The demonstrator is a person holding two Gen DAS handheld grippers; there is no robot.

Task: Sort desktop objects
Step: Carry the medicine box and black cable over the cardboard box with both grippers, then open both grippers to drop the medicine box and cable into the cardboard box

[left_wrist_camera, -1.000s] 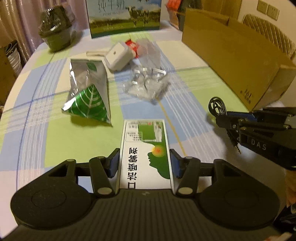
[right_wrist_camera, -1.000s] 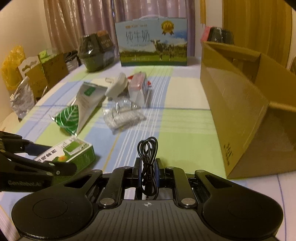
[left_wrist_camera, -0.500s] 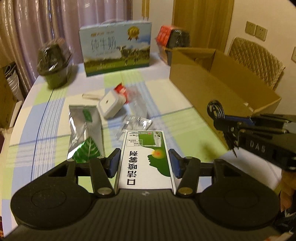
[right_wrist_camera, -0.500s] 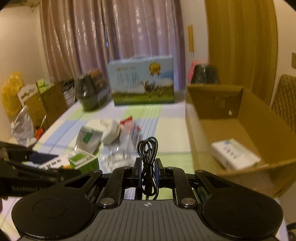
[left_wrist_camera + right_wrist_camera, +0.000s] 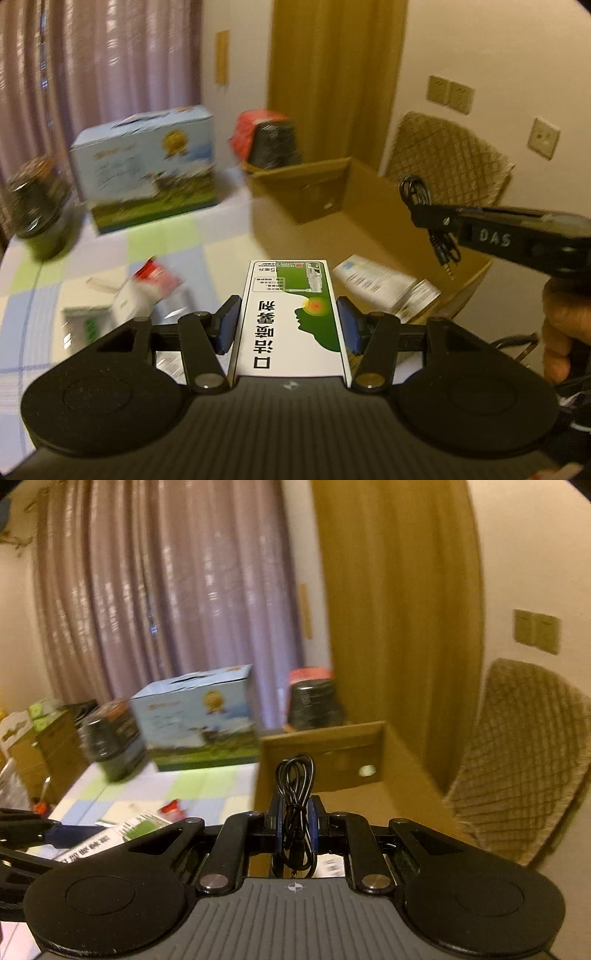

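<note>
My left gripper [image 5: 288,325] is shut on a white and green medicine box [image 5: 290,314] and holds it in the air beside the open cardboard box [image 5: 306,188]. My right gripper [image 5: 294,827] is shut on a coiled black cable [image 5: 295,782] and holds it above the cardboard box [image 5: 325,753]. The right gripper also shows in the left wrist view [image 5: 421,214] with the cable [image 5: 415,190] hanging over the box. A white leaflet box [image 5: 376,280] lies inside the cardboard box. The medicine box shows at the lower left of the right wrist view [image 5: 122,834].
On the checked tablecloth [image 5: 166,243] lie a white adapter [image 5: 129,302], a red packet [image 5: 157,273] and a silver-green pouch [image 5: 86,325]. A blue milk carton [image 5: 147,166], a dark jar [image 5: 37,206] and a red-lidded jar [image 5: 269,140] stand at the back. A woven chair [image 5: 524,760] stands right.
Both grippers have risen and moved right toward the cardboard box, each still holding its object. The view is higher above the table and the table items look blurred.
</note>
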